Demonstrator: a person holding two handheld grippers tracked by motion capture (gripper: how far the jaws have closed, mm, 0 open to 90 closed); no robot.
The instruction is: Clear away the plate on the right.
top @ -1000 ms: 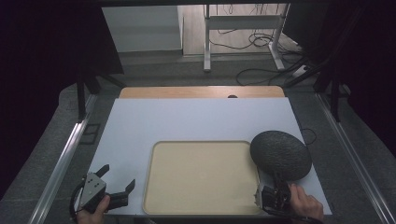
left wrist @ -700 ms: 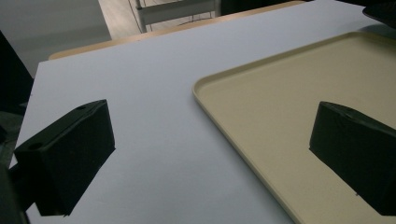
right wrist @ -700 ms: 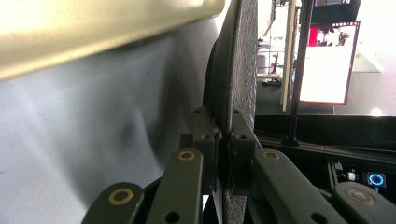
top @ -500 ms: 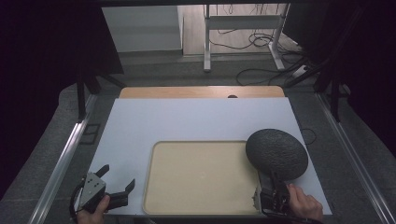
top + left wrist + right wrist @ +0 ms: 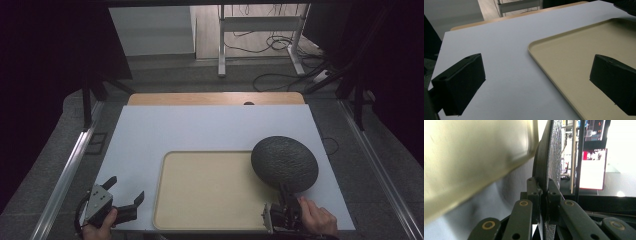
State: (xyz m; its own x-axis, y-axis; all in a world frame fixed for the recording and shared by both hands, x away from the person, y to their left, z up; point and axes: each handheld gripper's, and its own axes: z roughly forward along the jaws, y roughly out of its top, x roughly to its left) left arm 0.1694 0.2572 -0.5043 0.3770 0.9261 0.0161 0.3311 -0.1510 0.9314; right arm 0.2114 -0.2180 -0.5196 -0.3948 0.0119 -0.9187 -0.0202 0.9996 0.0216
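Holding the right gripper near my edge of the table, I have its jaws clamped tight on the rim of a dark round plate. In the right gripper view the plate stands on its thin edge between the two jaws. From above, the plate looks tipped up. It sits over the far right corner of the tray, partly above the tray and partly above the white table. I cannot tell if its low edge touches anything.

My left gripper rests at the near left, just beside the tray. Its jaws are wide apart and nothing is between them. In the left gripper view I see the tray's rim running past.

I think the job is to put the plate on the tray. The pick-up is done, because the plate is gripped and tilted. Setting it flat on the tray and letting go is not done yet. The tray has nothing lying in it.

Counting: one plate, one tray, one white table, two grippers. Farther off there is a brown wooden strip at the table's far edge, then cables on the floor.
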